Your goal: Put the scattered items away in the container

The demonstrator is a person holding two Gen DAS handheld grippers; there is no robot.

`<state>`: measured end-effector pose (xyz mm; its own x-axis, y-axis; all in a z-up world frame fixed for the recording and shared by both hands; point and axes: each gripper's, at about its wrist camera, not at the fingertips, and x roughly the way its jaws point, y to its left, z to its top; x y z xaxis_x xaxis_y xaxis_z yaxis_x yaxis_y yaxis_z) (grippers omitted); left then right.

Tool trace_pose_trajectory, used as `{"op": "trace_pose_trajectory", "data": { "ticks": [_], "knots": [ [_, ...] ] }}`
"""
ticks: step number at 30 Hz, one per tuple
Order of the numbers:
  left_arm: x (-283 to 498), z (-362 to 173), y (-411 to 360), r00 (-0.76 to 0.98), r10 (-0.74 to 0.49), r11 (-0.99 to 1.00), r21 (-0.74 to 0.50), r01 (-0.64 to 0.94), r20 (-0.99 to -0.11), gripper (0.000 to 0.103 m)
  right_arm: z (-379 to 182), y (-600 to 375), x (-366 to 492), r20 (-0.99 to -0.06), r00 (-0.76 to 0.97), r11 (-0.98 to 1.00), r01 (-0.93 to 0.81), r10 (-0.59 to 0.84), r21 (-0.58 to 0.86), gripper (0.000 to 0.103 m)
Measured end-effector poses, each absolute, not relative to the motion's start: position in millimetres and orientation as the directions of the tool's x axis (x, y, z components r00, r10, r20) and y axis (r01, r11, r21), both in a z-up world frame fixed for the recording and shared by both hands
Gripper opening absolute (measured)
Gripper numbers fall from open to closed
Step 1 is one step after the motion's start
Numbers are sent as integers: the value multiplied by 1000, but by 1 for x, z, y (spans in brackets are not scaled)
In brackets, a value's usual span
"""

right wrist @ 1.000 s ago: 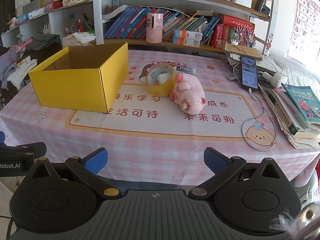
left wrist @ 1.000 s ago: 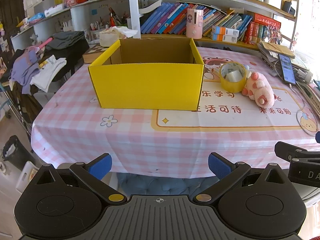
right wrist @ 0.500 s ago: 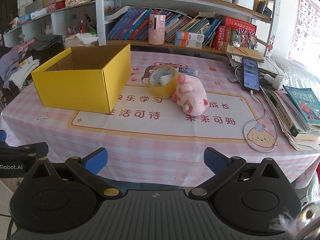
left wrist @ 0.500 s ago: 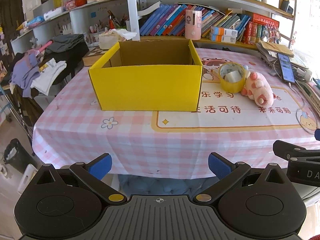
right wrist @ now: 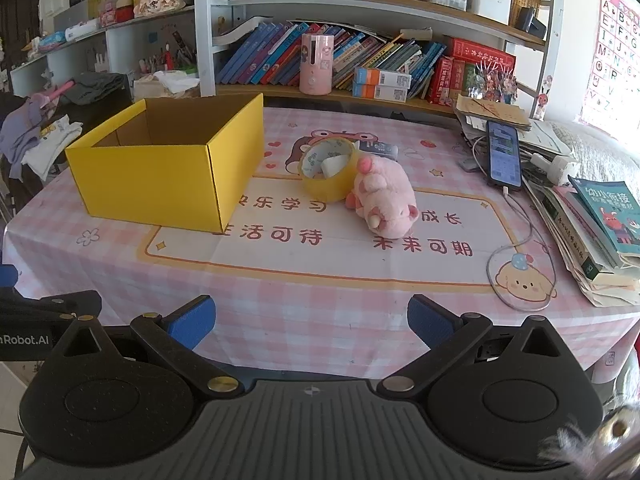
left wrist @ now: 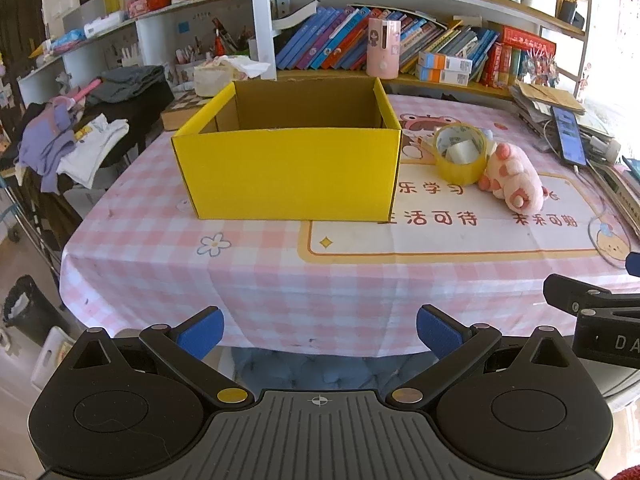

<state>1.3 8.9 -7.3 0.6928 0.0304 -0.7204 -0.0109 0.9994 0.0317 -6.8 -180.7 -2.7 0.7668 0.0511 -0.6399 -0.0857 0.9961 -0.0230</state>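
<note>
So, both claws hang off the near edge of the table (right wrist: 280, 320), nothing in them: the left gripper (left wrist: 318, 330) is spread wide, blue pads touching air, and the right gripper (right wrist: 310, 320) is gaping just as wide. Out on the checked cloth the yellow box (left wrist: 288, 172) stands open-topped, the tape roll (right wrist: 326, 174) just beside it, with the pink plush toy (right wrist: 384, 202) leaning against the roll
</note>
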Motion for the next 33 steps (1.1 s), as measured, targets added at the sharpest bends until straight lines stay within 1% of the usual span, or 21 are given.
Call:
{"op": "trace_pose_trajectory", "data": {
  "ticks": [15,22,26,28,33],
  "knots": [
    [2,-8,9,694,37,999,31,-21,-719,103,-5,-180,-4,-643,763,994,-106,61,-32,102],
    [2,-7,7,701,29,999,35,-6,-713,103,4,-185,2,-612,788,983,-155,65,-94,102],
    [1,-6,7,705,35,999,38,-10,-708,103,-2,-184,-3,-636,769,988,-142,70,-62,102],
    [0,-5,7,706,42,999,44,-16,-707,103,-7,-178,-5,-650,755,985,-161,82,-63,102],
    [-1,-4,5,714,35,999,51,0,-699,103,0,-170,-12,-591,802,975,-191,90,-111,103]
  ]
}}
